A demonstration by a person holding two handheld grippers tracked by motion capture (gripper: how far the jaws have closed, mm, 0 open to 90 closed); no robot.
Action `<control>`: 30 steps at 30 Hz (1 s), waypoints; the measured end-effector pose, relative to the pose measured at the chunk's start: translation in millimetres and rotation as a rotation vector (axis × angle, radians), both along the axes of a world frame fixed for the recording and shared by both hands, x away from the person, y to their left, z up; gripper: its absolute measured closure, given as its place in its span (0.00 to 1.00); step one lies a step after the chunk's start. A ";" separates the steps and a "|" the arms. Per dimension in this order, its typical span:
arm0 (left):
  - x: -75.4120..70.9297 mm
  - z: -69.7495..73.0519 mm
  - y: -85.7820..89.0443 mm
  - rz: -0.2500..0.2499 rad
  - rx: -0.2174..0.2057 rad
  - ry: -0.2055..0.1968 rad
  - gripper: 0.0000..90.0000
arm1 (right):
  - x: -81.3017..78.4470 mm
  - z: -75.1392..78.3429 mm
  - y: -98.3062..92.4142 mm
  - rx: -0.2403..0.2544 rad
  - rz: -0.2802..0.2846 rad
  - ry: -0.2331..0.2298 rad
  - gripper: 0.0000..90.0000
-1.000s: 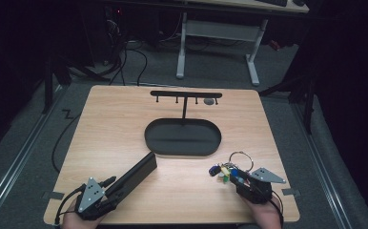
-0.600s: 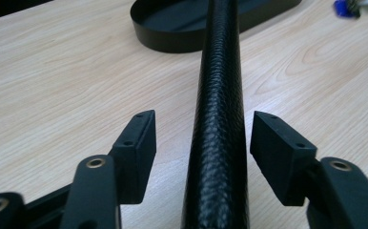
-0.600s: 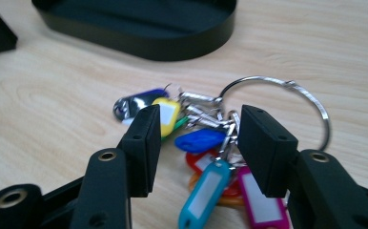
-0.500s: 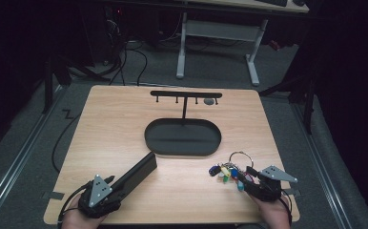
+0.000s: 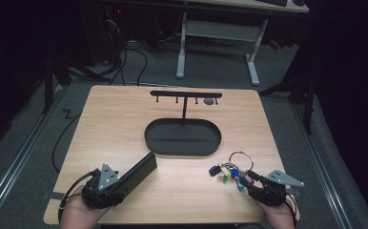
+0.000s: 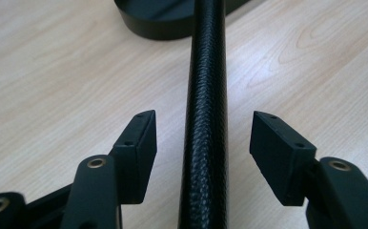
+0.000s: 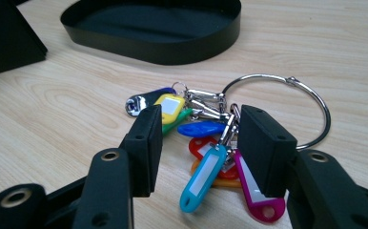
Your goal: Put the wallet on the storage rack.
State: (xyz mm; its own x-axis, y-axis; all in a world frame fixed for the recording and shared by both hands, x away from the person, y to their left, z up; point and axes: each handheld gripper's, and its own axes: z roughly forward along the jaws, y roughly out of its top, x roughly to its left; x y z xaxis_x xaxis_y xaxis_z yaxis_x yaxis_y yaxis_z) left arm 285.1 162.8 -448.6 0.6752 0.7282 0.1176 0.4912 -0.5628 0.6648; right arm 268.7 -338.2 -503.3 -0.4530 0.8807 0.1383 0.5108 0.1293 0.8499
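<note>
On the near left of the wooden surface [image 5: 125, 124], my left claw [image 5: 107, 182] sits astride a long black textured case [image 6: 205, 119] that stands on its narrow edge and runs away from me toward the black oval tray [image 5: 182, 138]. The jaws of this claw are spread and have just been opening: in the left gripper view each pad stands clear of the case, with bare wood showing in the gap on both sides, so the case lies between them unpinched.

On the near right, my right claw [image 5: 256, 183] points at a bunch of coloured key tags [image 7: 206, 138] strung on a big metal ring [image 7: 287, 107], all lying flat on the surface just in front of the tray. Its jaws have just been opening too; they stand apart and grip nothing. The blue and pink tags lie between the pads.

From the far side of the tray rises a thin post with a hook bar [image 5: 186, 94].
</note>
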 end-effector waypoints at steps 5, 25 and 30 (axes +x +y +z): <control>7.0 3.8 -3.8 0.006 0.030 0.061 0.47 | -1.6 3.6 -4.1 0.032 -0.001 -0.017 0.55; 26.8 8.7 -16.7 -0.073 0.147 0.171 0.54 | -12.0 3.6 -3.1 0.016 -0.009 -0.014 0.51; 28.1 8.3 -14.9 -0.061 0.170 0.185 0.68 | -12.5 0.7 -3.2 0.013 -0.003 0.000 0.51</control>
